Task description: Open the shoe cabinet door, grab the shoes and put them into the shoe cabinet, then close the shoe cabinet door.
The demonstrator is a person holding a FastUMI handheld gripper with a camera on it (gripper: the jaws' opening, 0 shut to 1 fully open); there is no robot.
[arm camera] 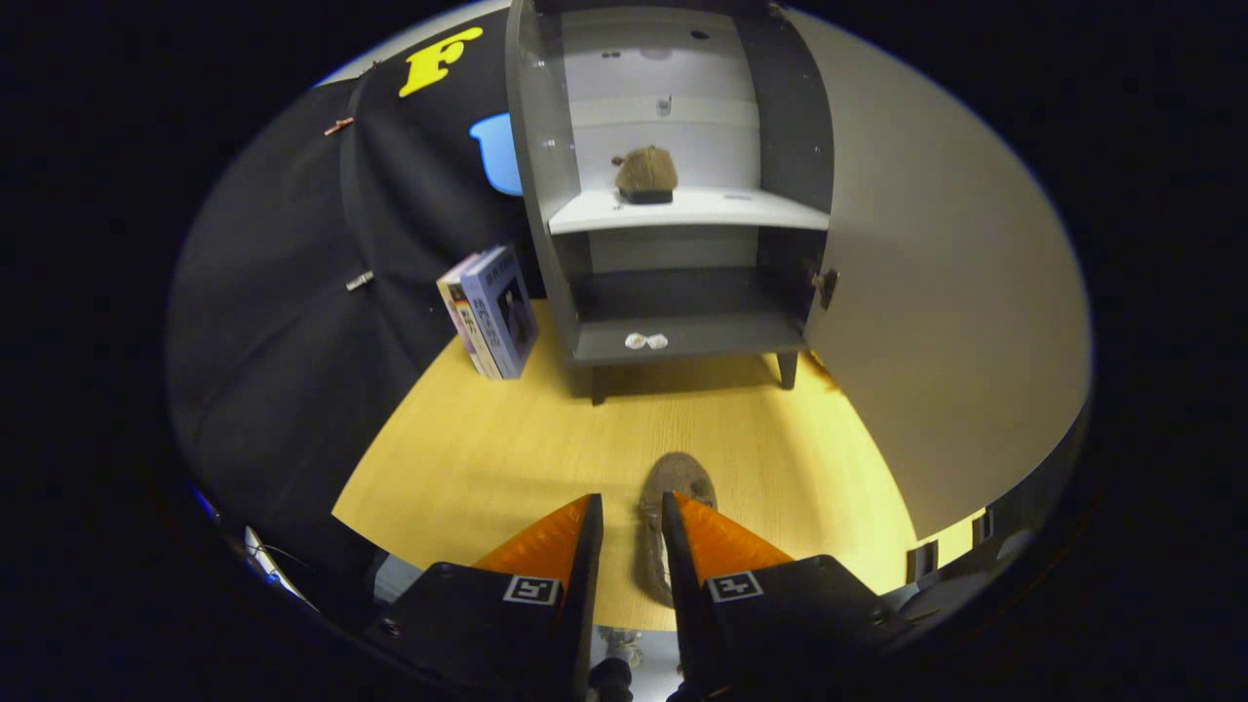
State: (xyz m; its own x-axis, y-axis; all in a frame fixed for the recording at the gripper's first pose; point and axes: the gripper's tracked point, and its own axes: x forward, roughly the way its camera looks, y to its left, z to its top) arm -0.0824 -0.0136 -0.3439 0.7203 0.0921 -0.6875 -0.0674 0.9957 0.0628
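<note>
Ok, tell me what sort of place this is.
Likely a staged test booth, not a home: a small shoe cabinet stands on a wooden tabletop against black cloth; the fingers straddle a shoe.

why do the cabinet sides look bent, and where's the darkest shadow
Gripper view: fisheye distortion bows the cabinet walls and open door; the darkest shadow lies under the cabinet, the shelf is brightly lit; the gripper fingers frame a shoe.

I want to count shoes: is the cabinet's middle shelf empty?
No, one brown shoe sits on the shelf, while the tool straddles another shoe.
</note>
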